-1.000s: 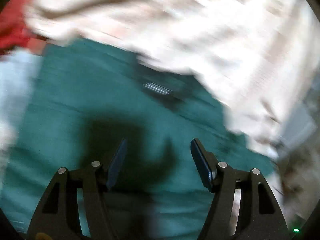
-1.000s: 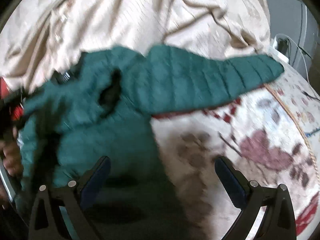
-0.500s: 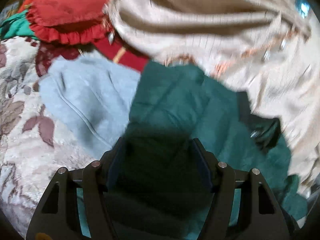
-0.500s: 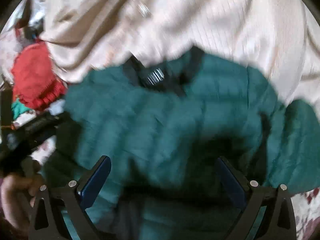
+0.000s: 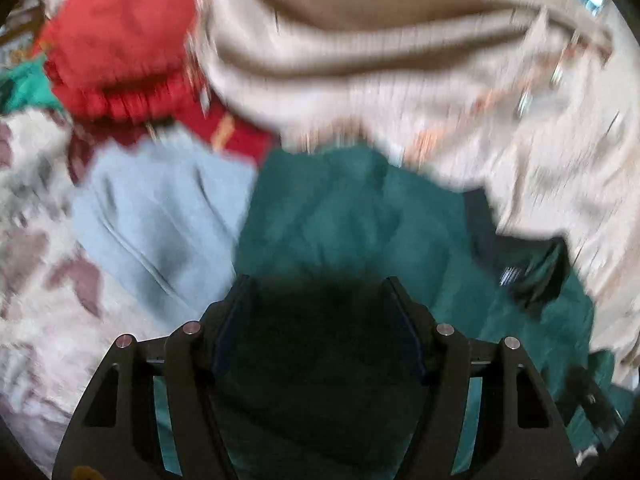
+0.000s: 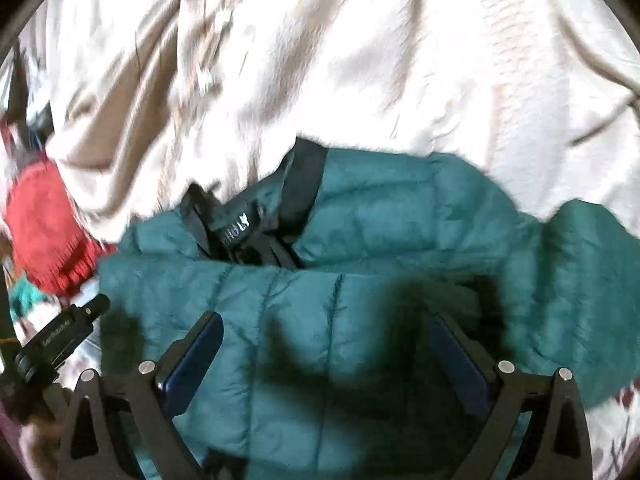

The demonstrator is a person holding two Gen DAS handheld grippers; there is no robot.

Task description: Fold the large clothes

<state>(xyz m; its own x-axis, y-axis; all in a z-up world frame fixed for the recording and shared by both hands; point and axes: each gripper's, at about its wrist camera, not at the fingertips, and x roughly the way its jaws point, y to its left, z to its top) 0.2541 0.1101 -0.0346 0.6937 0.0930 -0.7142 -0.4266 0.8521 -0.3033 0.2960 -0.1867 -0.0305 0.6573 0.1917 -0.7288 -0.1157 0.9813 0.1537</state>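
Observation:
A teal quilted puffer jacket point(image 6: 400, 240) lies on a floral bed cover, its black collar with a label point(image 6: 240, 232) toward the far side. My right gripper point(image 6: 326, 332) hovers open just above the jacket's body, fingers wide apart. In the left wrist view the same jacket point(image 5: 340, 220) lies under my left gripper point(image 5: 318, 296), which is open with dark jacket fabric between and below its fingers; no grip shows.
A cream blanket point(image 6: 360, 60) is bunched beyond the jacket. A light blue garment point(image 5: 160, 208) lies left of it, a red cushion point(image 5: 120, 40) farther left. The floral bed cover point(image 5: 36, 300) shows at the left. The left gripper's body point(image 6: 60, 340) is at the right view's lower left.
Both grippers swung over the jacket and came down close to it. The right view turned from the sleeve to the collar; the left view has held about steady for the last half second.

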